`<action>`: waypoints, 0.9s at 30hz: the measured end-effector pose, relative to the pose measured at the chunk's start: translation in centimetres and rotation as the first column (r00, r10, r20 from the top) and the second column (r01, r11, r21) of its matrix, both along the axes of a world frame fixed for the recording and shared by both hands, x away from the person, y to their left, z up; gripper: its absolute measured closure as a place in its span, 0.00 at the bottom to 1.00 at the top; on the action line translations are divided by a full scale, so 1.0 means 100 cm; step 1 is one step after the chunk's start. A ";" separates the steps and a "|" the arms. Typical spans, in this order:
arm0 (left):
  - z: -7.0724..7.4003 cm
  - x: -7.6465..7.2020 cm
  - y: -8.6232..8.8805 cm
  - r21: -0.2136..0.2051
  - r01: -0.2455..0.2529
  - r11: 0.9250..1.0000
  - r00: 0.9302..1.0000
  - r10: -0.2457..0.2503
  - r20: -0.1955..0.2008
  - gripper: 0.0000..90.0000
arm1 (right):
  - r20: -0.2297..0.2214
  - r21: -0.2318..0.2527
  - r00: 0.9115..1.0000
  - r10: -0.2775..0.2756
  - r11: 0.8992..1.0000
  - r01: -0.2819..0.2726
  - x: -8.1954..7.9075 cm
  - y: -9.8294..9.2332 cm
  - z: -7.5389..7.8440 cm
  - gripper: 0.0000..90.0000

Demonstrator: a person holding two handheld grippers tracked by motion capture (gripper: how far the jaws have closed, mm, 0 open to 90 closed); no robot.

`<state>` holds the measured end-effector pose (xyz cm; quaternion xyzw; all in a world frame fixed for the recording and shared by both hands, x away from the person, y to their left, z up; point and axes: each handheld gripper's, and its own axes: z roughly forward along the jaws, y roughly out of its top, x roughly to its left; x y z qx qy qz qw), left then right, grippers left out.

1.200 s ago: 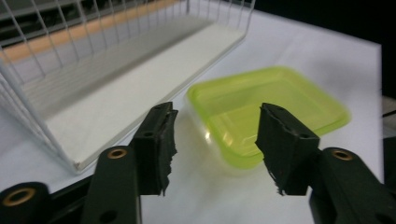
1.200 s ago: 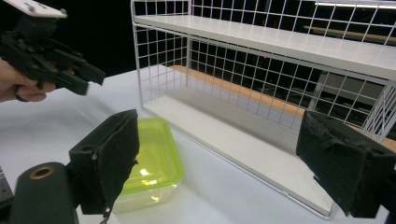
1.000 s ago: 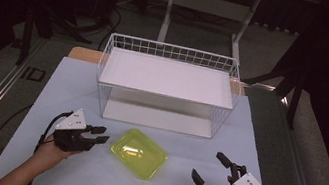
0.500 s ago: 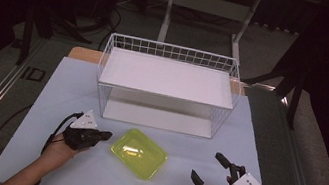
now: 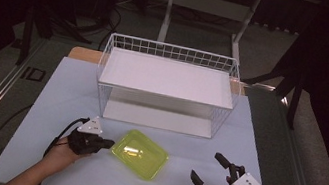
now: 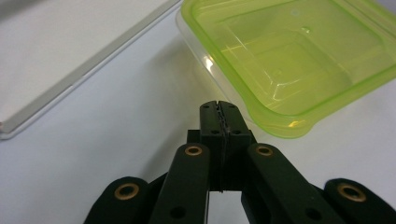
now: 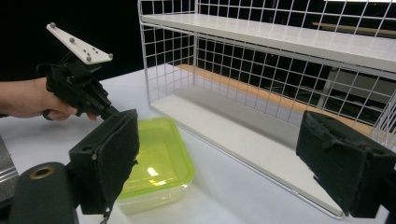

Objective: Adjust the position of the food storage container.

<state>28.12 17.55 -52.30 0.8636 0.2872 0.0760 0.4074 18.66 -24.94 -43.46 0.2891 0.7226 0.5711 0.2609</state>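
1. Container [image 5: 140,153]: a shallow yellow-green plastic tub is seen lying on the pale table [image 5: 66,91], in front of the wire rack [image 5: 166,85] and between the two grippers. Nothing is held in it; its bottom is bare and see-through in the left gripper view.
2. The rack is made of white wire mesh with two white shelves. The upper shelf [image 5: 167,76] and the lower shelf [image 5: 155,118] are both bare.
3. The left gripper [image 5: 108,143] is held low over the table, just beside the tub's left edge. Its jaws are pressed together with nothing between them, and their tips are seen next to the tub's rounded corner; whether the rim is touched cannot be told.
4. The right gripper [image 5: 211,171] is held near the table's front edge, well apart from the tub, to its right. Its jaws are spread wide and empty, with the tub and rack seen between them in the right gripper view.
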 end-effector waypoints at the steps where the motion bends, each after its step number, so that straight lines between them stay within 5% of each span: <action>1: 0.000 -0.003 -0.001 -0.003 0.008 1.000 1.000 -0.008 -0.007 1.00 | 0.000 0.002 1.000 0.001 1.000 -0.001 0.000 0.000 0.000 0.15; 11: 0.006 -0.025 -0.013 -0.004 0.050 0.999 0.999 -0.050 0.002 1.00 | -0.001 0.000 1.000 0.005 1.000 -0.005 0.000 0.001 0.000 0.15; 21: 0.000 -0.011 -0.013 -0.010 -0.003 1.000 0.999 0.003 -0.035 1.00 | -0.010 0.003 1.000 0.011 1.000 -0.011 0.001 0.001 -0.001 0.15; 27: -0.005 -0.016 -0.023 -0.002 0.034 0.999 0.997 -0.034 -0.063 1.00 | -0.014 0.004 1.000 0.014 1.000 -0.013 0.002 0.001 -0.001 0.15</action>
